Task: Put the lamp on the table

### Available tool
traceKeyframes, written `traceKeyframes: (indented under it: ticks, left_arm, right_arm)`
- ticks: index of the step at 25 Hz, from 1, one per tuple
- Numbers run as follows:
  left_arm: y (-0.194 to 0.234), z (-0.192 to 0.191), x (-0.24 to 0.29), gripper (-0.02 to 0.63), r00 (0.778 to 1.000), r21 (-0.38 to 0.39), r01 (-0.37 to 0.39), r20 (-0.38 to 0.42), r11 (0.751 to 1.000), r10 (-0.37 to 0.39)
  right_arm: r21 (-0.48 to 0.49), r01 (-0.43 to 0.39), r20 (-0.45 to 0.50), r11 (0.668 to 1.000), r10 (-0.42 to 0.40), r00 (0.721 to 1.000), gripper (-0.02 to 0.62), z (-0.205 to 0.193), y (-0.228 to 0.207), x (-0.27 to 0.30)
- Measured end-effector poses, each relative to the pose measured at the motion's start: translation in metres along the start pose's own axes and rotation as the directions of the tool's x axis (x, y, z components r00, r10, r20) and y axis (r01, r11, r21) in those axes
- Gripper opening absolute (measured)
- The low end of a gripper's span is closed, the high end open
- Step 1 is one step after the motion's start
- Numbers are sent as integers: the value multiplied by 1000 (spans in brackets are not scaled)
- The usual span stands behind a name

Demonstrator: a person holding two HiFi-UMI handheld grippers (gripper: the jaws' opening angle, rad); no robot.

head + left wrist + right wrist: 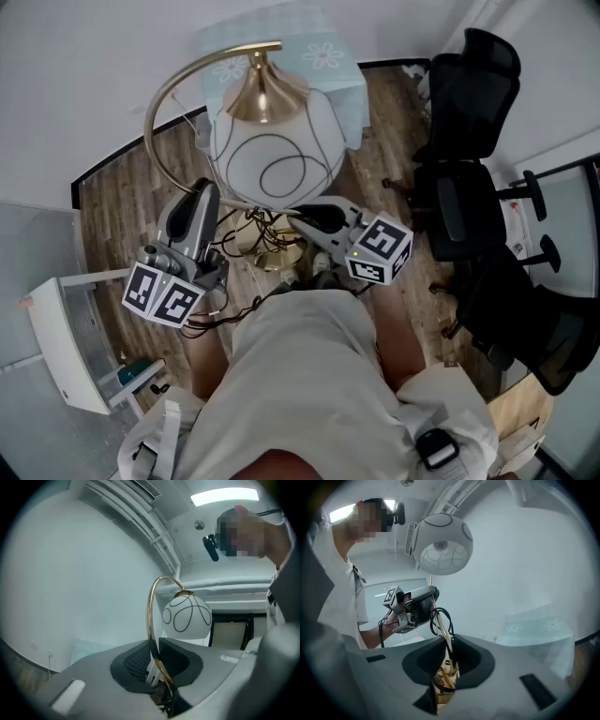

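Lamp (262, 98) hangs in the air before the person's chest, carried by both claws. Nearest, at 8 o'clock in the head view, the left gripper (204, 199) points level, its jaws narrowed onto the gold stem (151, 616), which rises between the pads toward 12 o'clock and arcs over. At 4 o'clock the right gripper (317, 217), tipped slightly down, clamps the stem just above the gold base (443, 681). The white globe (277, 164) hangs at 12 o'clock of both. Beyond it, at 12 o'clock, stands the cloth-covered table (342, 61); the lamp is not on it.
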State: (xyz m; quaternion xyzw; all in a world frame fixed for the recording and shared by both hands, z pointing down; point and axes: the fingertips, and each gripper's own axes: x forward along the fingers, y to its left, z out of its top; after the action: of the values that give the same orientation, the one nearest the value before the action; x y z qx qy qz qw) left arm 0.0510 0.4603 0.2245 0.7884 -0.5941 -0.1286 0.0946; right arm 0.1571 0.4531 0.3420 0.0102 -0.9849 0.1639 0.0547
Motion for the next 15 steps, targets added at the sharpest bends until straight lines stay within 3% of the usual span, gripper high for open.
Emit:
traceKeyframes:
  ticks: [15]
  left_arm:
    - [-14,-5,12,60,999,-14,-44,28,999,45]
  right_arm:
    - [6,-44,16,999,44,999,52,7,-15,-18]
